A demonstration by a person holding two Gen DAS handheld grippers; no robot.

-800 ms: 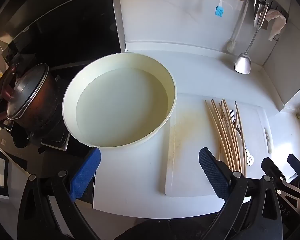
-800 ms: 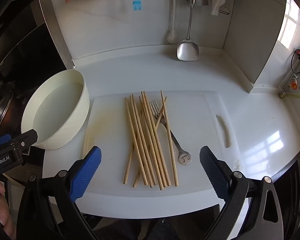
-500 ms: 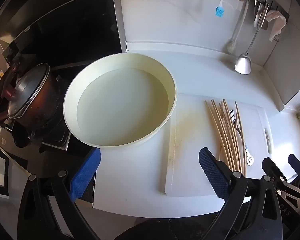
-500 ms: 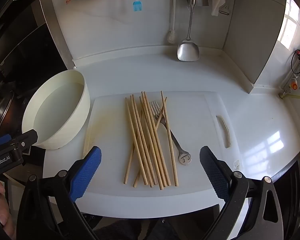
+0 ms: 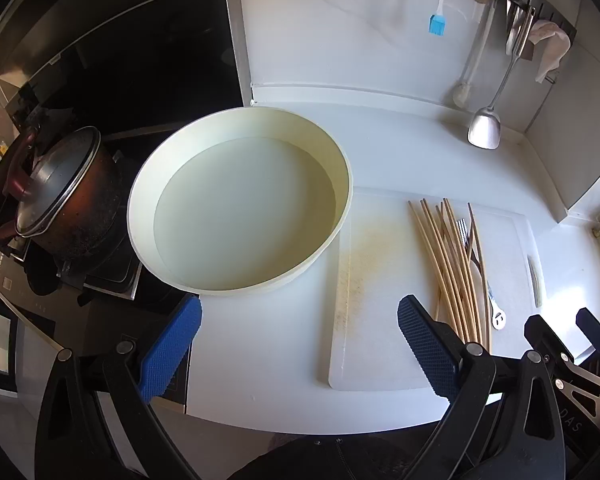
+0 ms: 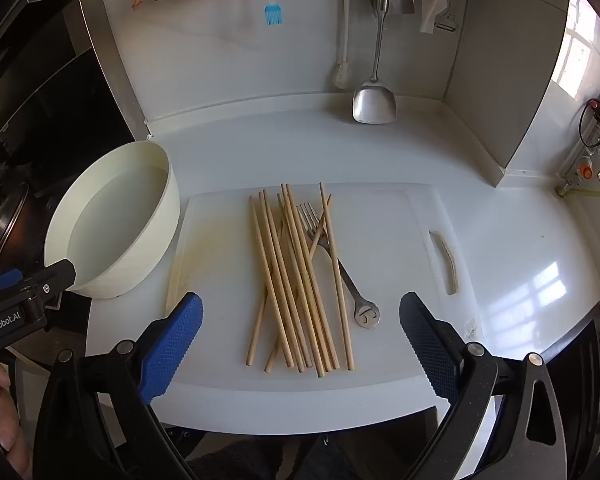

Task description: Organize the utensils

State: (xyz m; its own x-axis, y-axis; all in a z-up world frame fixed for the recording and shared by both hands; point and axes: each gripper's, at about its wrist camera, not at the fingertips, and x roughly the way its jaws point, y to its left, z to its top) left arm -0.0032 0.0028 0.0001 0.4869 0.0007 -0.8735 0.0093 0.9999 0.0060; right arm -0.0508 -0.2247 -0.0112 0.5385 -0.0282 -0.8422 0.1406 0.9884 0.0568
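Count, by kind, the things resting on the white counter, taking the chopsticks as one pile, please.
Bowl: 1
Cutting board: 1
Pile of chopsticks: 1
Fork: 1
Total: 4

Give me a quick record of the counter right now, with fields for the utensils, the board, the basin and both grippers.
utensils: loose pile of wooden chopsticks with a metal fork among them
board: white plastic cutting board, utensils lying on it
basin: round cream basin, beside the board, holding water, no utensils
left gripper: open, holding nothing
right gripper: open, above the board's near edge, holding nothing
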